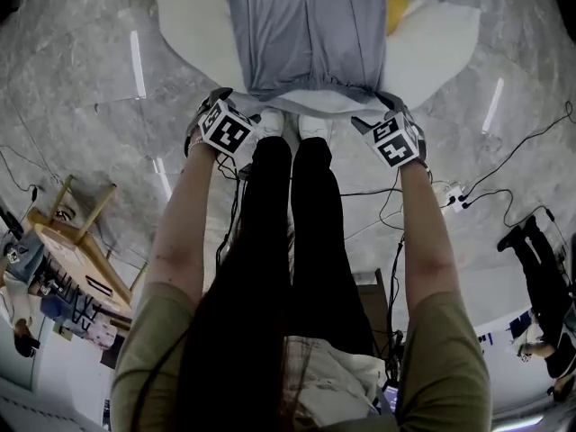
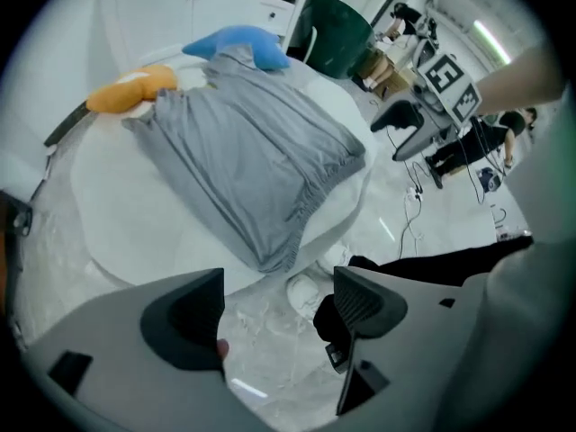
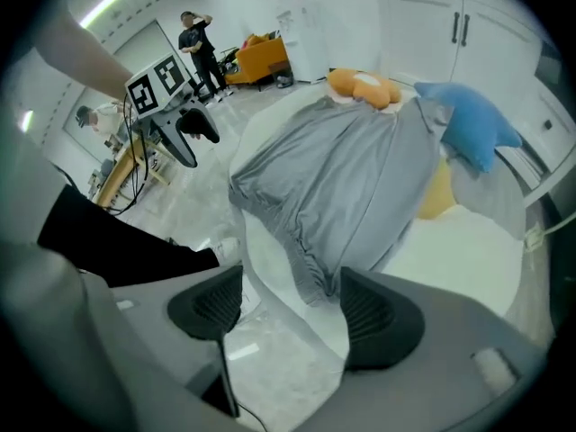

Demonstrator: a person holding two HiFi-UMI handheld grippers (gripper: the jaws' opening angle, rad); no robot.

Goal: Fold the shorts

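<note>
**Shorts laid out flat, no fold made yet**

The grey shorts (image 1: 306, 34) lie spread on the round white table (image 1: 189, 25). Their gathered waistband (image 1: 315, 88) runs along the near edge, just in front of the person's shoes (image 1: 297, 126), and the legs reach toward the far side. An orange soft toy (image 2: 135, 88) and a blue one (image 2: 238, 43) sit at that far side, by the leg ends. The cloth looks smooth and in a single layer. I see no doubled edge or crease across it, so I judge that the spreading is done and the folding has not begun.

The left gripper (image 1: 219, 106) hangs at the near left corner of the waistband with its jaws wide apart. In the left gripper view only floor and a shoe show between the pads, and the waistband corner lies just beyond the tips. The right gripper (image 1: 393, 115) hangs at the near right corner, also gaping. In the right gripper view the waistband corner shows in the gap between the jaws, but neither pad presses on it (the cloth rests on the table and is not pinched). Neither gripper holds anything.

Every fold is left to do. As I read it, that means taking a hold on the shorts and laying one half over the other, then perhaps shortening them from waistband to hems.
</note>
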